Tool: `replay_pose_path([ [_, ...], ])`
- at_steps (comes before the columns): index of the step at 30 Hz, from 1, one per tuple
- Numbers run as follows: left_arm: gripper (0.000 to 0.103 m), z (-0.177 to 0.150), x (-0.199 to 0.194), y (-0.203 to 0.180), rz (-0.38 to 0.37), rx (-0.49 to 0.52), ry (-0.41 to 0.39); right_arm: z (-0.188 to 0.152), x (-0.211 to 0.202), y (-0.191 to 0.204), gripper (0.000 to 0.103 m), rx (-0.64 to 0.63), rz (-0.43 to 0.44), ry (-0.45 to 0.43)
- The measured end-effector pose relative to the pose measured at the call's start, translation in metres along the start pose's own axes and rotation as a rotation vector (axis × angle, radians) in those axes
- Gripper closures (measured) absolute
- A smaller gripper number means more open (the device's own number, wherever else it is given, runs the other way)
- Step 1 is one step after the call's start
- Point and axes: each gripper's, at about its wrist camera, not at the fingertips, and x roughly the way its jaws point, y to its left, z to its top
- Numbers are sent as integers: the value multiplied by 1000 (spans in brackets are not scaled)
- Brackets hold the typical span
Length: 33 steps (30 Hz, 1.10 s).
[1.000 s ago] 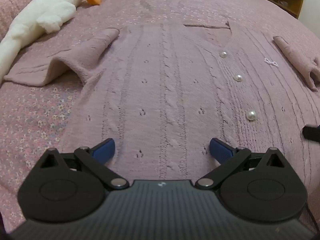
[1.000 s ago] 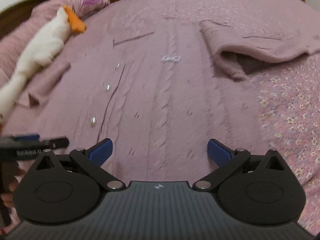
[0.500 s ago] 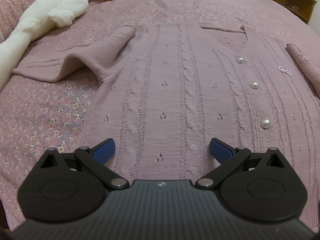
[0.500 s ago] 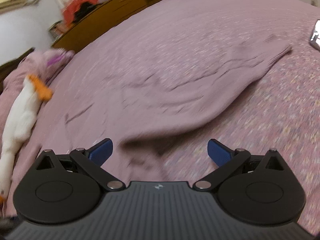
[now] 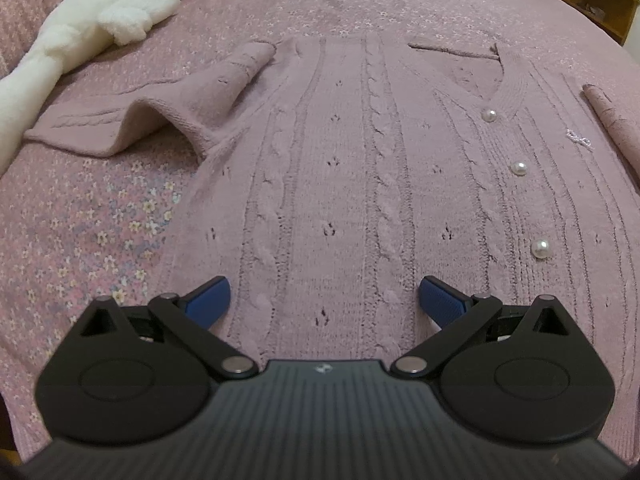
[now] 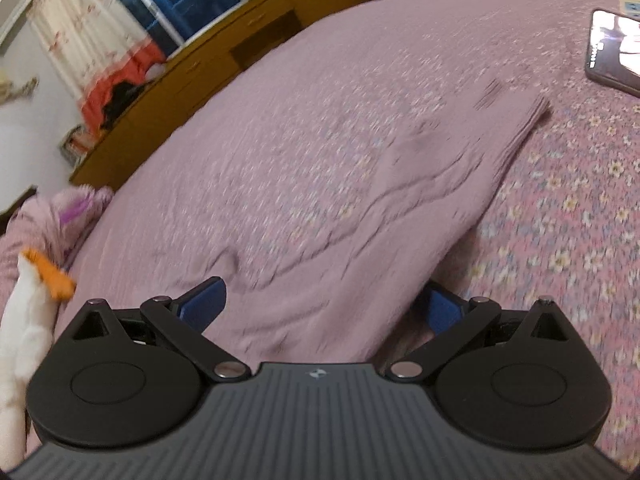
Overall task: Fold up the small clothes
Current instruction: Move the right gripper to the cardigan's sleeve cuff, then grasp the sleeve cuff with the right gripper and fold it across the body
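Observation:
A small pink cable-knit cardigan (image 5: pixel 360 168) with pearl buttons (image 5: pixel 519 168) lies flat on the bed. Its left sleeve (image 5: pixel 160 116) is spread out to the left. My left gripper (image 5: pixel 324 300) is open and empty over the cardigan's lower hem. In the right wrist view the right sleeve (image 6: pixel 400 208) stretches away to the upper right, its cuff (image 6: pixel 528 120) far off. My right gripper (image 6: pixel 320 308) is open, its blue fingers on either side of the sleeve's near end.
The bed has a pink floral cover (image 5: pixel 80 220). A white plush goose (image 5: pixel 88 24) with an orange beak lies at the far left. A phone (image 6: pixel 616 52) lies on the bed at the right. Wooden furniture (image 6: pixel 240 52) stands beyond the bed.
My right gripper has swung right from the cardigan's body to the right sleeve. My left gripper shifted slightly, staying open over the hem.

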Motion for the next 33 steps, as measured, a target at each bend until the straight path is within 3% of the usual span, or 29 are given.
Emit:
replay_pose_path([
  [5, 0, -1, 2, -3, 9, 9, -5, 11, 16, -7, 1, 55, 37, -38],
  [7, 0, -2, 2, -3, 9, 15, -7, 14, 18, -9, 8, 76, 46, -58],
  [11, 0, -1, 2, 0, 3, 13, -7, 18, 22, -17, 32, 149, -3, -113],
  [13, 0, 0, 2, 1, 3, 12, -7, 18, 23, -16, 55, 165, -14, -124],
  [14, 0, 1, 1, 1, 3, 10, -7, 19, 24, -16, 75, 164, -16, -122],
  [15, 0, 2, 1, 1, 3, 8, -9, 20, 24, -16, 84, 160, -19, -117],
  [17, 0, 3, 1, 2, 4, 4, -12, 22, 19, -13, 90, 151, -19, -119],
  [21, 0, 5, 0, 5, 11, -2, -13, 27, -7, -2, 92, 97, 25, -143],
  [33, 0, 12, -15, 19, 13, -24, -61, 35, -98, 82, 93, -53, 97, -300],
])
